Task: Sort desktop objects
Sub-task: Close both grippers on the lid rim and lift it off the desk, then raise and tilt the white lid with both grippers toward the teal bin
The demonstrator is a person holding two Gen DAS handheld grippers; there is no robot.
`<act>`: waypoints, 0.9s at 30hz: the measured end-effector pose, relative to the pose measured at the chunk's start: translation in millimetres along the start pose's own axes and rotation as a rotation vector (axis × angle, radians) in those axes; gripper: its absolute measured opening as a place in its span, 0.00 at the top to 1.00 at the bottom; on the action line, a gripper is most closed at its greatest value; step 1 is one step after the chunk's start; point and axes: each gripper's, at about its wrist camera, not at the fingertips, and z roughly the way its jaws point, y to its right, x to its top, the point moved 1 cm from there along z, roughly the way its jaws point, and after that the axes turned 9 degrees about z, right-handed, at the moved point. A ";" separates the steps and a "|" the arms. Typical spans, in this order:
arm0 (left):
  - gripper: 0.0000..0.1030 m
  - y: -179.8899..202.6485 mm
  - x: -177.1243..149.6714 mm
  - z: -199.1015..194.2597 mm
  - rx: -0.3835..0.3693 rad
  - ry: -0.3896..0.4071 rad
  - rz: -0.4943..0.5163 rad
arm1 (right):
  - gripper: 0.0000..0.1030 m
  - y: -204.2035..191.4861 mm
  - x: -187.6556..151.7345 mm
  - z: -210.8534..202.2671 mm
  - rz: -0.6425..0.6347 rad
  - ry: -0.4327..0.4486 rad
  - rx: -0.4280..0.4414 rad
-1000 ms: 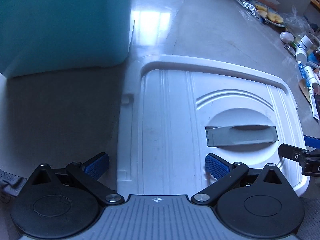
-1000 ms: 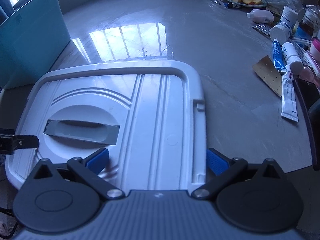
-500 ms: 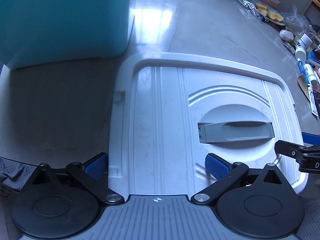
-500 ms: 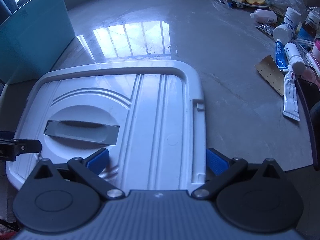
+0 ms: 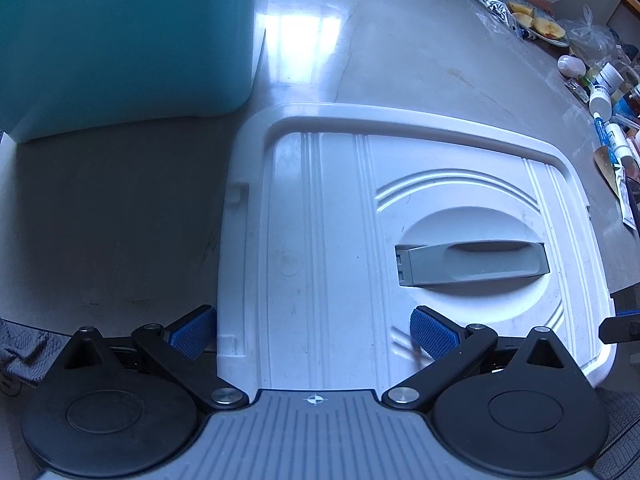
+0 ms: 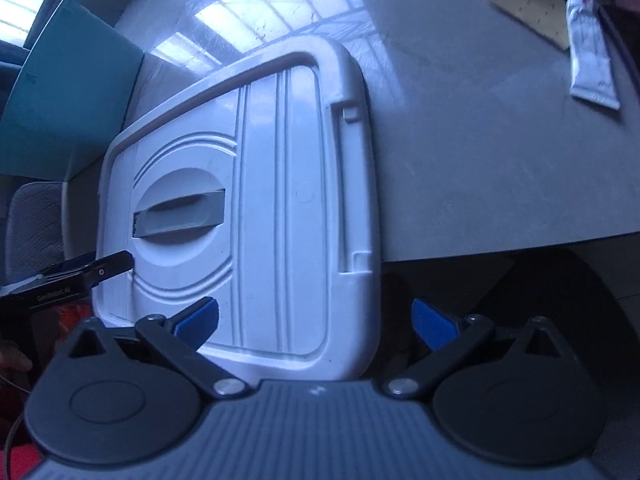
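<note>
A white plastic lid (image 5: 328,248) with a grey handle (image 5: 472,262) lies flat at the near edge of the grey table; it also shows in the right wrist view (image 6: 280,208). My left gripper (image 5: 312,330) is open, its fingers straddling the lid's near left corner. My right gripper (image 6: 316,322) is open over the lid's near right corner, where the lid overhangs the table edge. A teal storage bin (image 5: 120,40) stands behind the lid at the left. Tubes (image 6: 592,68) and bottles (image 5: 600,96) lie at the far right.
A plate of fruit (image 5: 536,26) and plastic bags sit at the back right. A brown card (image 6: 532,8) lies near the tubes. A grey cloth (image 5: 20,356) hangs by the table's left edge. The floor is dark beyond the table edge (image 6: 520,244).
The right gripper has pulled back, swung right and tilted, so the table edge now shows. The left gripper has shifted a little left along the lid. Both stay open.
</note>
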 end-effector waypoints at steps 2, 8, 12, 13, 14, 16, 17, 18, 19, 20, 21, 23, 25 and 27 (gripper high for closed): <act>0.00 -2.0 -1.3 -0.4 -0.002 -0.004 0.003 | 0.00 7.0 3.4 11.4 0.014 -0.051 0.067; 0.00 -3.3 1.3 0.3 -0.008 -0.016 0.014 | 0.00 4.1 8.3 44.1 0.030 -0.151 0.210; 0.00 -4.1 2.0 -0.4 -0.006 -0.016 0.011 | 0.00 -1.8 12.6 53.4 0.038 -0.153 0.225; 0.00 -4.2 2.0 -0.7 -0.007 -0.016 0.011 | 0.00 -1.8 13.6 54.1 0.043 -0.150 0.227; 0.00 -4.1 2.1 -1.0 -0.006 -0.017 0.011 | 0.00 -1.4 14.3 54.7 0.055 -0.153 0.232; 0.00 -3.7 2.2 -1.6 -0.005 -0.019 0.012 | 0.00 -1.9 13.9 55.2 0.067 -0.153 0.238; 0.00 -3.6 2.2 -1.9 -0.004 -0.019 0.013 | 0.02 -2.6 12.8 55.1 0.069 -0.150 0.239; 0.00 -4.5 1.2 -2.5 -0.002 -0.017 0.015 | 0.04 -3.3 11.6 55.0 0.071 -0.147 0.239; 0.00 -5.7 0.1 -3.3 -0.001 -0.012 0.016 | 0.05 -4.0 10.5 54.9 0.074 -0.144 0.240; 0.00 -6.1 0.0 -3.7 -0.002 -0.010 0.017 | 0.06 -5.7 8.7 54.5 0.075 -0.144 0.240; 0.00 -6.8 0.1 -4.0 -0.004 -0.011 0.016 | 0.07 -7.8 7.3 52.5 0.073 -0.143 0.236; 0.00 -9.4 0.4 -5.2 -0.010 -0.016 0.009 | 0.08 -12.6 5.3 49.9 0.068 -0.140 0.225; 0.00 -14.7 -0.3 -5.8 -0.009 -0.030 -0.016 | 0.08 -17.1 4.0 49.2 0.064 -0.139 0.217; 0.00 -24.9 -3.2 -10.1 -0.025 -0.029 -0.051 | 0.08 -20.8 2.3 49.2 0.063 -0.142 0.215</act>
